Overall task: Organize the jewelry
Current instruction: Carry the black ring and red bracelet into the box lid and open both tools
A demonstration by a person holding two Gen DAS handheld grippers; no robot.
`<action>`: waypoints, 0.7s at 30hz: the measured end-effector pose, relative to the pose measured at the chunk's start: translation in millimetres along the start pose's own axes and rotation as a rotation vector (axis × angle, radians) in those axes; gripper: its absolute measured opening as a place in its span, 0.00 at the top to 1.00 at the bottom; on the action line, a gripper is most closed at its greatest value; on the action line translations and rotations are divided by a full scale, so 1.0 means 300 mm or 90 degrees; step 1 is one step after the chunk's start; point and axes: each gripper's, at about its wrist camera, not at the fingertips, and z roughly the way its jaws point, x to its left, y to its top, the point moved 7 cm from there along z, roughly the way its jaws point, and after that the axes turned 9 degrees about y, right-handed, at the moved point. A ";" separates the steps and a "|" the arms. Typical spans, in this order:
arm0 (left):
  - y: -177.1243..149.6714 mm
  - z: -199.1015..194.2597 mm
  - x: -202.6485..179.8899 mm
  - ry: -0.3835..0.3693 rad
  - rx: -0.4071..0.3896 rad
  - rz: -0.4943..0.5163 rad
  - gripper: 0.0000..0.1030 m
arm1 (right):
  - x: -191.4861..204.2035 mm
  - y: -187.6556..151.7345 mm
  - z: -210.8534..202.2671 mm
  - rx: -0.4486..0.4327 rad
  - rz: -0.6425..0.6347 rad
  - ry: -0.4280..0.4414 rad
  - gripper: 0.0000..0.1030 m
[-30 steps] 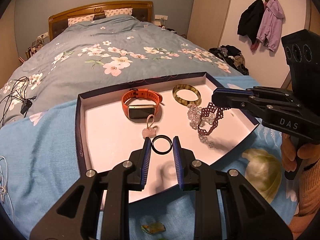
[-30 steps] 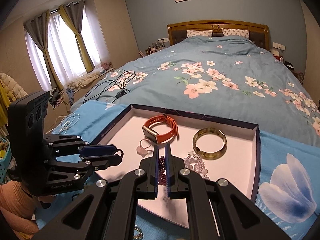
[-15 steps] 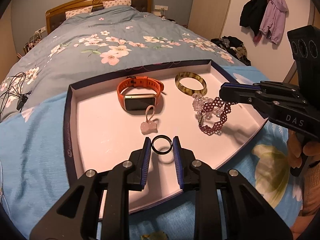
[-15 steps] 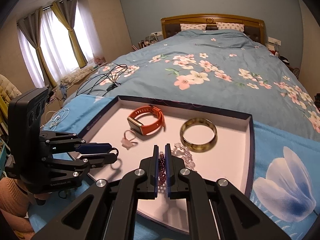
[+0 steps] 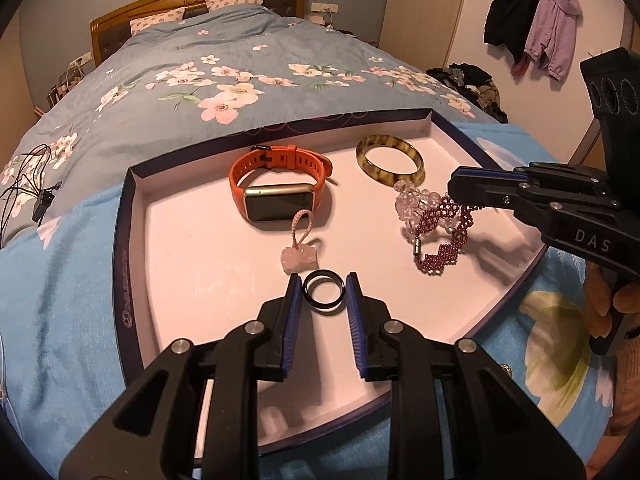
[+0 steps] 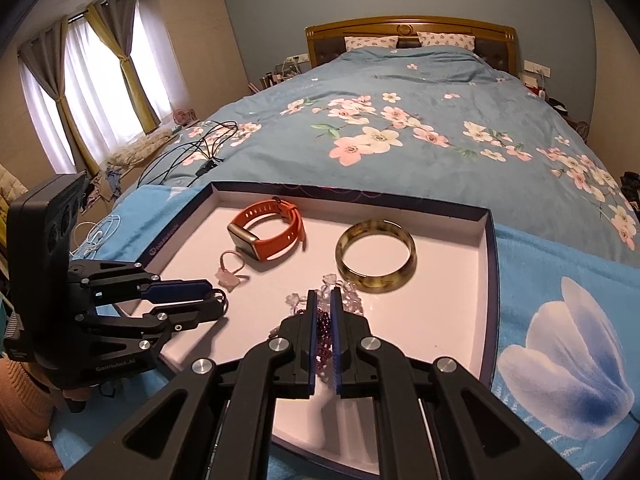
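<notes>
Two tools over the tray (image 5: 132, 240): left tool (image 5: 323, 300) pinches a rigid, slippery black ring (image 5: 323, 293) — right tool (image 6: 324, 328) grips a limp purple beaded bracelet (image 5: 440, 236) by its strand.

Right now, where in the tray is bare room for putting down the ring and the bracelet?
Free: the tray's left part, beside the watch and pink charm; also the near strip before the ring. Crowded: the right side, with bangle and beaded bracelet.

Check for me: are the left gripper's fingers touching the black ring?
Touching. The left wrist view shows the black ring pinched between the left gripper's blue fingers, its rim meeting both with no gap.
</notes>
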 end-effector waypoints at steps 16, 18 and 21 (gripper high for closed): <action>0.021 -0.010 0.006 0.009 -0.020 -0.005 0.68 | -0.004 0.000 0.003 0.004 -0.002 -0.016 0.92; 0.026 -0.034 0.005 0.009 -0.032 -0.006 0.61 | -0.005 0.000 -0.002 0.001 -0.001 -0.021 0.91; 0.033 -0.077 0.012 0.011 -0.055 -0.008 0.55 | -0.006 -0.002 -0.014 -0.001 0.002 -0.022 0.87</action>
